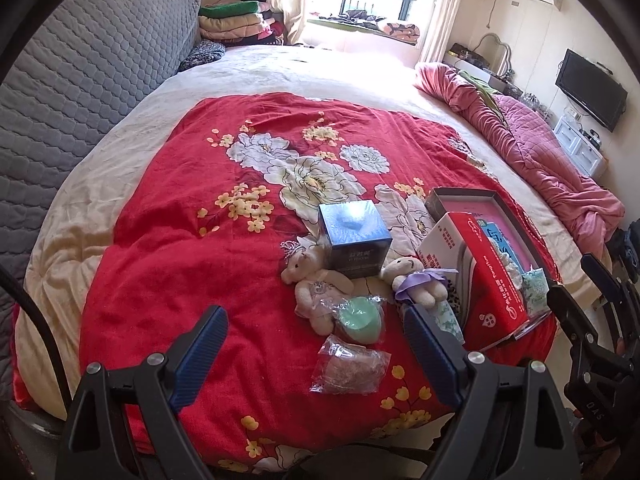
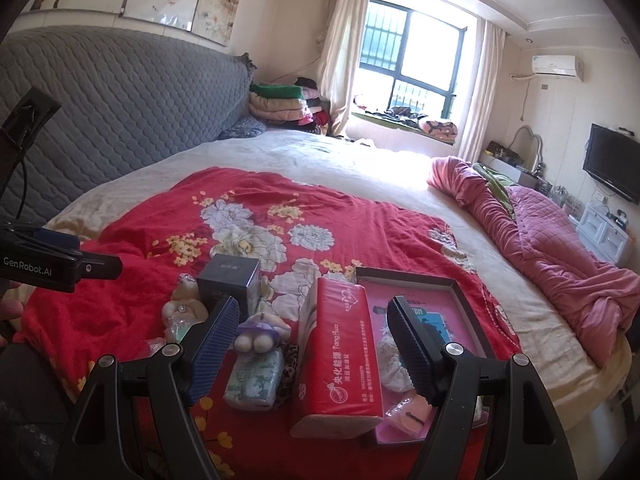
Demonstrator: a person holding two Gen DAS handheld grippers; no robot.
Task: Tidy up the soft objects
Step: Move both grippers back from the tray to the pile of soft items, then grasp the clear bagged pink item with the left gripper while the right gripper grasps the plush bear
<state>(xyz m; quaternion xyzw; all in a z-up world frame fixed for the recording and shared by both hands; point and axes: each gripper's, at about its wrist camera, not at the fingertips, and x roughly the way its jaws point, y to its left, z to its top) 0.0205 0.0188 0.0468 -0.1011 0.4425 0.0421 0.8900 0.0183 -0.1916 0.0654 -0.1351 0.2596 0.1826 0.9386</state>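
Sunlit bedding is carrying the clutter; both the left gripper (image 1: 316, 354) and right gripper (image 2: 314, 344) are gaping empty, soft toys (image 1: 316, 286) lying just ahead, risking snagging the crinkly bags (image 1: 350, 364).

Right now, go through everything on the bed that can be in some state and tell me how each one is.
Left hand-held gripper: open, holding nothing.
Right hand-held gripper: open, holding nothing.
Blue box: closed, upright.
Shallow box: open, items inside.
Red tissue pack: leaning on the shallow box's edge.
Bear with crown: lying down.
Bear with purple bow: lying down.
Green sponge: bagged.
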